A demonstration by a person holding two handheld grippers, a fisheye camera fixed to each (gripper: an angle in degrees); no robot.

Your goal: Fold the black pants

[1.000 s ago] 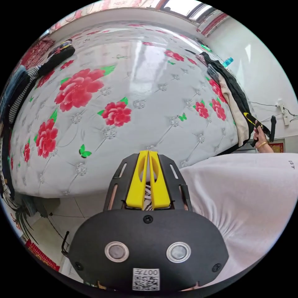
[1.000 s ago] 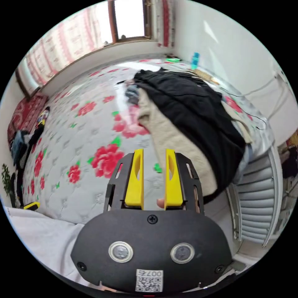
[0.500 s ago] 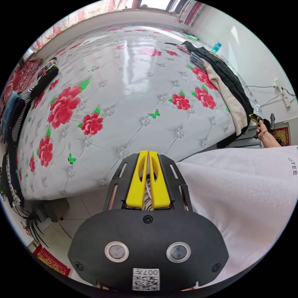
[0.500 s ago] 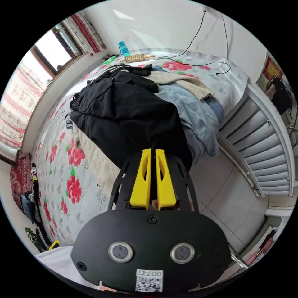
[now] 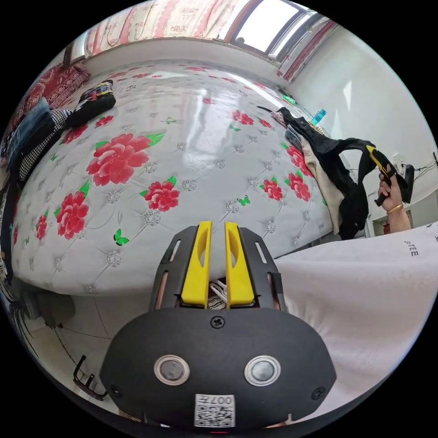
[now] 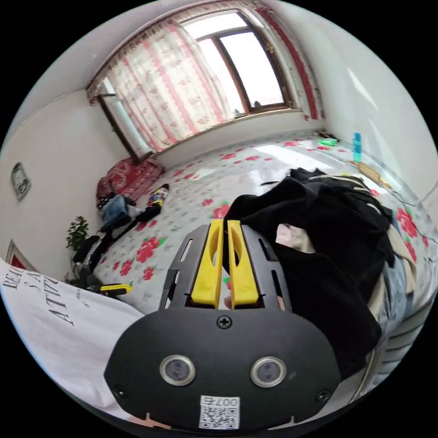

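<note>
Big flowery bed takes up most of the room; black pants lifted off the clothes pile at its edge; right gripper clamped on them; left gripper parted, empty.

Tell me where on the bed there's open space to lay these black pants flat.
The wide middle of the floral mattress is bare, between the clothes heap at the wall-side edge and the dark clothes by the red cushion. The heap's edge is crowded, where the right claw lifts the black pants.
</note>
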